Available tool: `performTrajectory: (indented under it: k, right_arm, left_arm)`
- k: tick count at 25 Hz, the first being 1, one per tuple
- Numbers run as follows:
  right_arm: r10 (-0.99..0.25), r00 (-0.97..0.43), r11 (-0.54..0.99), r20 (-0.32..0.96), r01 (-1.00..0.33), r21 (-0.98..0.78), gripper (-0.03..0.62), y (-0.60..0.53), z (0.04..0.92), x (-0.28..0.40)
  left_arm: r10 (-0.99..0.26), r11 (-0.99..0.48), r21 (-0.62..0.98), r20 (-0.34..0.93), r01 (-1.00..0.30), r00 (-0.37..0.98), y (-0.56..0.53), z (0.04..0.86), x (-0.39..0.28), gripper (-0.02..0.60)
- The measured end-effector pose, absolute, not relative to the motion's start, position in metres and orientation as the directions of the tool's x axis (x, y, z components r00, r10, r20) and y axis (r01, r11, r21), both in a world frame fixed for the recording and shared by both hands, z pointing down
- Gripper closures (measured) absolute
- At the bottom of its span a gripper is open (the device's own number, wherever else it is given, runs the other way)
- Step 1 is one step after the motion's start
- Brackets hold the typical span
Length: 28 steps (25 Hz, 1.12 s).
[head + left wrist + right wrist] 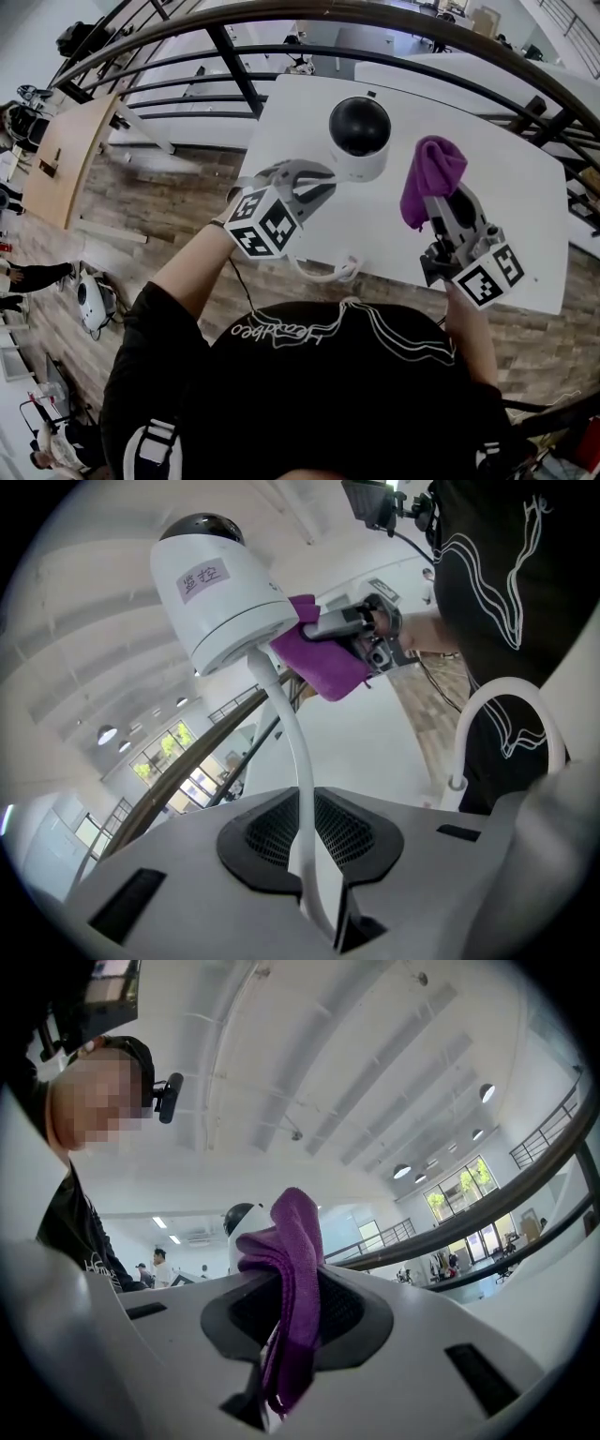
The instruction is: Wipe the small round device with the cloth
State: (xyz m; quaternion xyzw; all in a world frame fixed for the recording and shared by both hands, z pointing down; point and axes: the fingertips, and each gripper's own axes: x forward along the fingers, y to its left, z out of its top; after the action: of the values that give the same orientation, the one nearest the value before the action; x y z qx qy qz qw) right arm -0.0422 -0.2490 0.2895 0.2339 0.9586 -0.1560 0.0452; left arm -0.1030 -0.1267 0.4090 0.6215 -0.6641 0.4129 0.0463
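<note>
You are holding the left gripper [317, 185] just beside the small round device [359, 137], which is showing at the upper centre of the head view, over the white table [511, 202]. The left gripper's jaws are clamping the device's white cable [296, 761]. At the right of the frame, your right gripper [439, 208] is pinching the purple cloth [431, 176] tightly, close beside the device.

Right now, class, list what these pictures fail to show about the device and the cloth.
- Right gripper view: the device is mostly hidden behind the cloth.
- Left gripper view, beyond the clamped cable: the cloth overlaps the device's rim, so contact cannot be told.
- Head view: the cloth drapes over the right gripper's tips; the device's underside is out of sight.
</note>
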Motion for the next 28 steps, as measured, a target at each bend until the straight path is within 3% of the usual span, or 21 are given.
performTrajectory:
  k: [15,28]
  right_arm:
    - [0.653,-0.683,0.720,-0.327,0.694,-0.014,0.528,-0.230,0.204,-0.088]
    - [0.804,-0.498,0.544,-0.323,0.836,0.065,0.528,-0.207,0.196,-0.098]
  left_arm:
    - [-0.786,-0.104,-0.474,0.578,-0.874,-0.220,-0.132,0.409,-0.104,0.526]
    - [-0.775,-0.090,-0.465,0.588,-0.881,-0.231,-0.133,0.409,-0.106,0.526]
